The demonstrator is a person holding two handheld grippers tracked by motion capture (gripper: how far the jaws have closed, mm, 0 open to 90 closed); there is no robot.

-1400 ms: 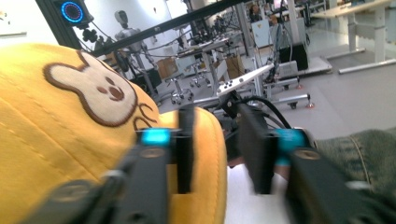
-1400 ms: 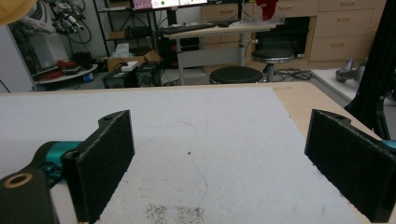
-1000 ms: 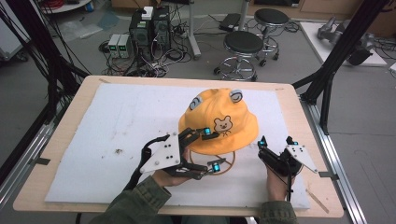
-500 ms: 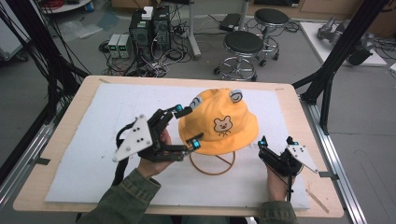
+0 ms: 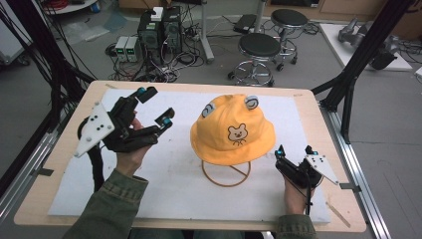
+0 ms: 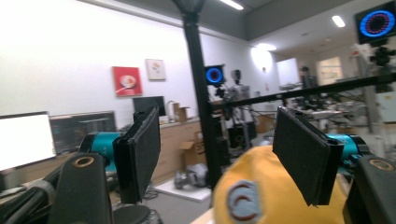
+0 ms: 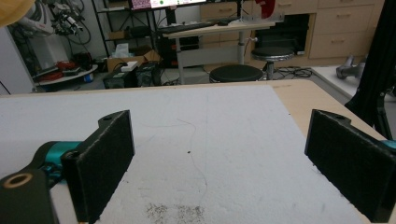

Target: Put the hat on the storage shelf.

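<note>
The yellow bear hat [image 5: 233,130] sits on a round wire stand [image 5: 226,173] in the middle of the white mat [image 5: 174,179]. My left claw [image 5: 155,106] is up off the mat, left of the hat, its jaws wide apart and holding nothing. My right claw [image 5: 293,150] rests just right of the hat, jaws apart too.

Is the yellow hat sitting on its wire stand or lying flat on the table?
On the stand. The hat sits raised and upright, with the wire stand's ring base showing below its brim.
</note>
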